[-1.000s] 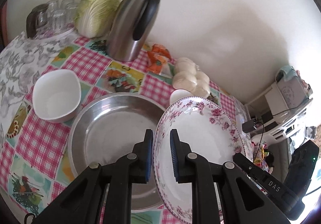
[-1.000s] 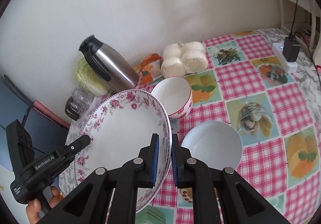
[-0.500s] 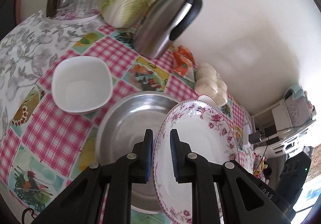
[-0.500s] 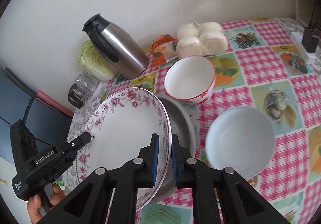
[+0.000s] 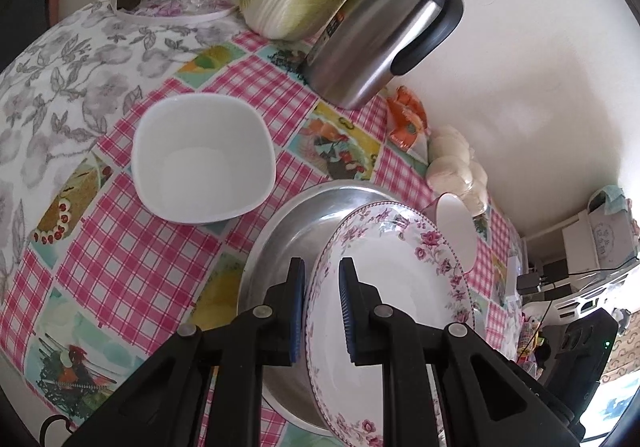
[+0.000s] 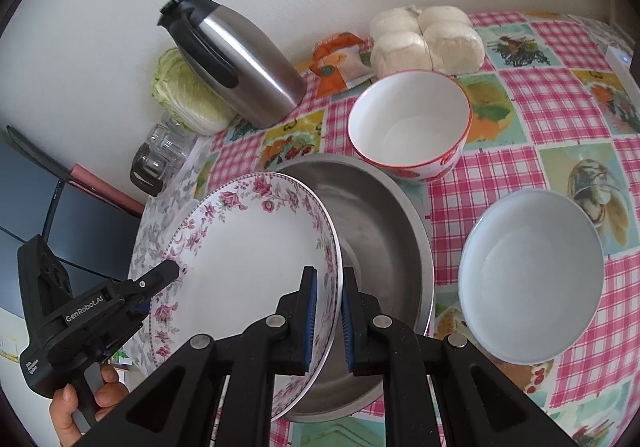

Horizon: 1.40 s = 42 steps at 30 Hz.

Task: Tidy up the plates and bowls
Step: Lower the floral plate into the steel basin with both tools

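Clamping the floral plate (image 6: 248, 267) rim, both grippers' jaws nearly closed.

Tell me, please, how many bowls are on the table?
3: a square white bowl left of the pan, a red-rimmed bowl behind it, a round white bowl to its right.

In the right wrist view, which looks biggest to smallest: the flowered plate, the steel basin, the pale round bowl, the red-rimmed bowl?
1. Flowered white plate, nearest the camera, so unsure.
2. Round steel basin.
3. Pale round bowl.
4. Red-rimmed white bowl, farthest.
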{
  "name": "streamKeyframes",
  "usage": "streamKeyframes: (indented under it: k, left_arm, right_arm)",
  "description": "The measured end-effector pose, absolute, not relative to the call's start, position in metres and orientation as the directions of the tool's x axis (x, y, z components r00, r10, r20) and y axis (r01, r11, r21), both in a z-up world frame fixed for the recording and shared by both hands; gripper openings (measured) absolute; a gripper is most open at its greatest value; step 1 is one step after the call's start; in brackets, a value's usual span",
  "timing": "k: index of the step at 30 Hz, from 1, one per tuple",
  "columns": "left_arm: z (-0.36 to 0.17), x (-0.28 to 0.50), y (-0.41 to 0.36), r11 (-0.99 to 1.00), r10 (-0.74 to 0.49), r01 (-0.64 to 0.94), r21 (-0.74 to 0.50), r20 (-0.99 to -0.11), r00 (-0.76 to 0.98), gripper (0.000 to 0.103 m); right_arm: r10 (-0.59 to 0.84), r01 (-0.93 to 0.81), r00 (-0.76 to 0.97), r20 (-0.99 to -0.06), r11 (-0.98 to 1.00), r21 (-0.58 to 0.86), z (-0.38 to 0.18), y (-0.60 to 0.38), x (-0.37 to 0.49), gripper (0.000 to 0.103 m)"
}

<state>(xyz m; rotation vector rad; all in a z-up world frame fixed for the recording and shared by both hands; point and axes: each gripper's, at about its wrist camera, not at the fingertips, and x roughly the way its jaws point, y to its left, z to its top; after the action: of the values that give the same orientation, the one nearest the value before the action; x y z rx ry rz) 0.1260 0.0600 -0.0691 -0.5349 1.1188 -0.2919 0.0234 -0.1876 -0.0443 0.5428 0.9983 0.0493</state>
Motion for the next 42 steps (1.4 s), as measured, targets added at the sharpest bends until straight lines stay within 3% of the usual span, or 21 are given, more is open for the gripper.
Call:
streamKeyframes:
  k: [9, 28, 42]
  left_arm:
    - [-0.102, 0.134, 0.052, 0.843, -0.483, -0.067, -0.533, -0.807, 0.341, 0.017]
    - [-0.118, 0.142, 0.046, 0.866, -0.452, -0.066, -0.495, -0.833, 0.319, 0.017]
    - [-0.123, 0.143, 0.042, 0.887, -0.421, -0.054, -0.458, -0.853, 0.31, 0.018]
  right_arm:
    - [0.286, 0.253, 0.498, -0.819, 0.855, 0.452, -0.073, -0.196, 0.031, 0.012]
    - [0.267, 0.276, 0.469, -0.842, 0.861, 0.427, -0.09, -0.197, 0.041, 0.012]
    - [0.182, 0.265, 0.448, -0.875, 0.908, 0.325, -0.092, -0.186, 0.045, 0.012]
